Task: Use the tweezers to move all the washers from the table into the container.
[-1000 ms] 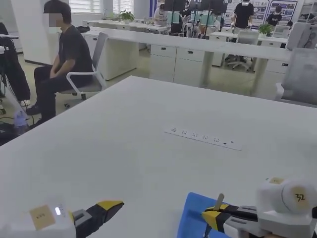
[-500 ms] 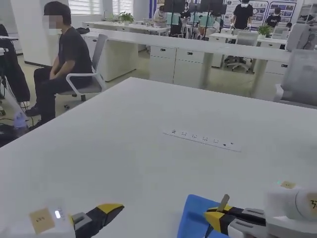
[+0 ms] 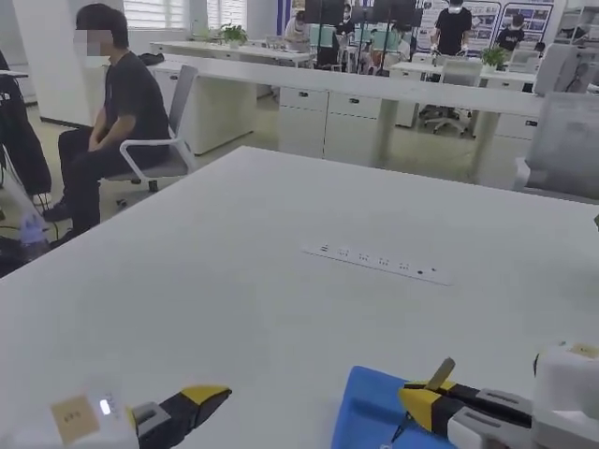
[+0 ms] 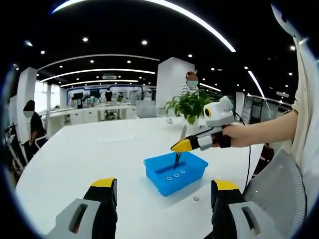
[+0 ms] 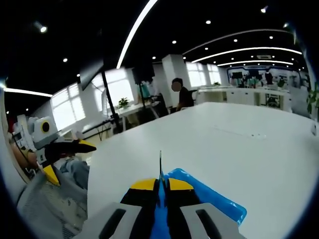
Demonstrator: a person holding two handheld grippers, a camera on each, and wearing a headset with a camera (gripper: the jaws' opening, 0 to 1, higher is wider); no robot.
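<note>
The white desk (image 3: pixel 234 281) carries the blue container (image 4: pixel 192 178). My left gripper (image 4: pixel 164 185) is low over the desk and short of the container; its jaws are spread wide with nothing between them. My right gripper (image 4: pixel 182 146) is above the container, its jaws clamped on the tweezers (image 4: pixel 177 158), whose tips point down into it. Three washers (image 4: pixel 176 174) lie in a row on the container floor. One further washer (image 4: pixel 196 198) lies on the desk just beside the container, outside its wall.
</note>
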